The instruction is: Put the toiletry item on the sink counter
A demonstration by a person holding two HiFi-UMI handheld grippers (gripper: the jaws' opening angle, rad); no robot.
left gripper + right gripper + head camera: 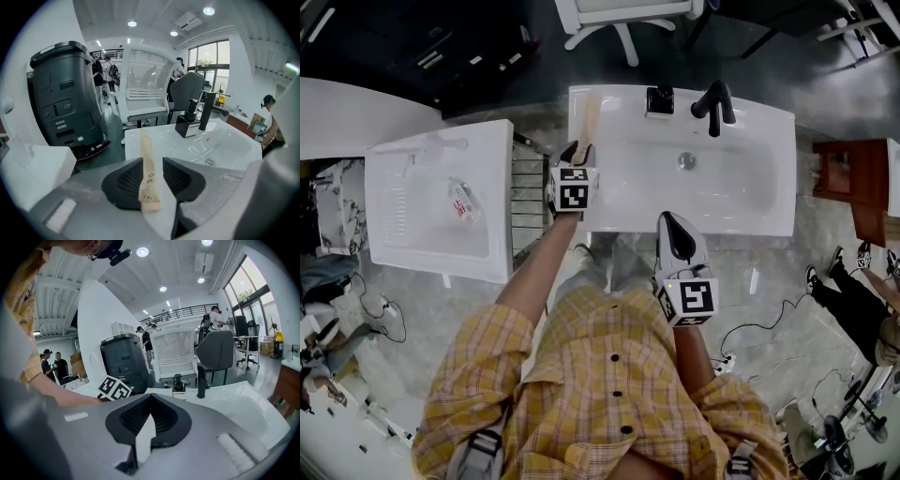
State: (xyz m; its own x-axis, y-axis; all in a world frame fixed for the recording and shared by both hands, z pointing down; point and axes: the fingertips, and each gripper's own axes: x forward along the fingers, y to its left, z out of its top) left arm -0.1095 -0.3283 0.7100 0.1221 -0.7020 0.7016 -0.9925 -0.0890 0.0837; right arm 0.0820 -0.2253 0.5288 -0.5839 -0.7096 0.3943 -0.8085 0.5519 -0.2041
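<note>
A long tan toothbrush packet lies flat on the left rim of the white sink counter, pointing away from me. In the left gripper view the packet runs between the two dark pads. My left gripper stands open around its near end, and the pads do not press on it. From above, the left gripper sits at the counter's left front corner. My right gripper hovers at the front edge of the counter. In its own view the right gripper is shut with nothing in it.
A black faucet and a black soap dispenser stand at the back of the basin. A second white basin unit with a small packet in it stands to the left. A wooden cabinet is at the right.
</note>
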